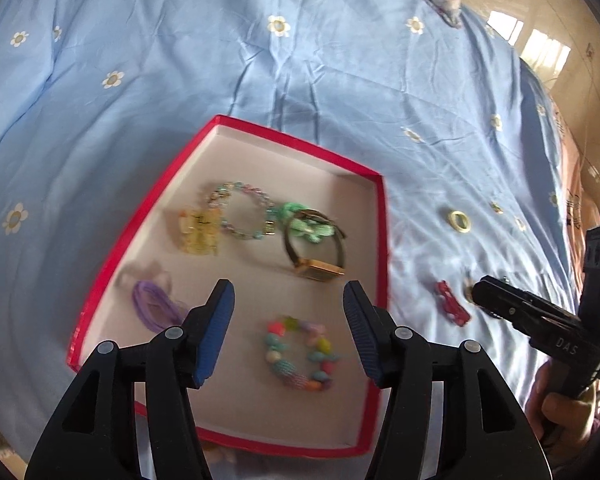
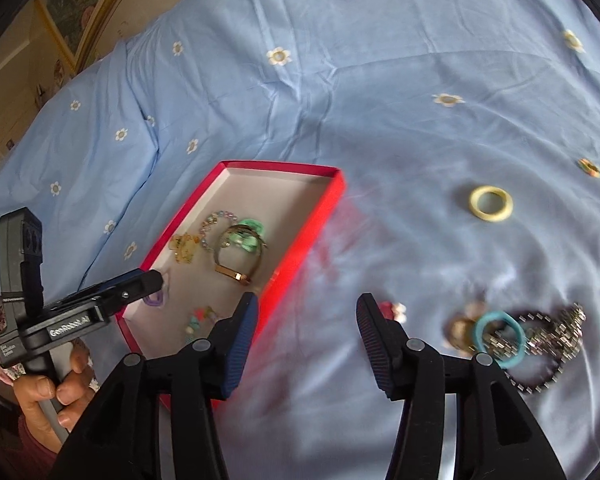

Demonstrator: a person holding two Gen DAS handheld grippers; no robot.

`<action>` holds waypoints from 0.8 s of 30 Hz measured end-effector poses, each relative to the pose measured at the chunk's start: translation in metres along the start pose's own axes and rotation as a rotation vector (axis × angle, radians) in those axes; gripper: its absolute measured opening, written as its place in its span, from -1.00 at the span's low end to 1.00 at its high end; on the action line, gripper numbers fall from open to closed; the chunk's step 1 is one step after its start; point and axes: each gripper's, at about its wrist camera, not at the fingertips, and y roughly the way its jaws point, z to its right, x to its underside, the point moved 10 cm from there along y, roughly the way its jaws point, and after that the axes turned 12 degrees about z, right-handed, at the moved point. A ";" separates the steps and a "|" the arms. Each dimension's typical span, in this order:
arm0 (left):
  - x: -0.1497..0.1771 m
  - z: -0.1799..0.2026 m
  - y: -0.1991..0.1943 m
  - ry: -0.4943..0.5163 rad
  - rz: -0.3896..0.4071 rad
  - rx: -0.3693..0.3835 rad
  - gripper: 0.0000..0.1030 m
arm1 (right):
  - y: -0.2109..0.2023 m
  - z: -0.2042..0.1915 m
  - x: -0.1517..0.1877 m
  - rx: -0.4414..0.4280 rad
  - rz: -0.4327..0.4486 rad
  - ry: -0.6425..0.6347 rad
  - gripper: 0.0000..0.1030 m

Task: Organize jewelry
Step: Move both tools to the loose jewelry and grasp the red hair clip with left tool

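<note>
Roughly half done, I'd say — the red box (image 1: 374,280) at frame centre already holds bracelets and a watch (image 1: 320,268). Both the left gripper (image 1: 288,328) and right gripper (image 2: 306,338) hang spread, empty. Yellow ring (image 2: 492,203) and silver chain (image 2: 548,336), lower right, remain on the bedsheet (image 2: 340,80).

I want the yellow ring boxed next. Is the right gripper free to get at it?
Probably yes: the right gripper is open and empty, and the yellow ring lies alone on bare bedsheet ahead of it.
</note>
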 end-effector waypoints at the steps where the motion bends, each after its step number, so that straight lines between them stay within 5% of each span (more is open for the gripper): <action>1: 0.001 0.006 -0.001 0.008 0.000 0.008 0.10 | -0.006 0.008 0.002 0.012 0.006 0.012 0.04; 24: 0.051 0.126 0.022 0.133 -0.126 0.164 0.11 | -0.097 0.121 0.034 0.208 0.087 0.122 0.08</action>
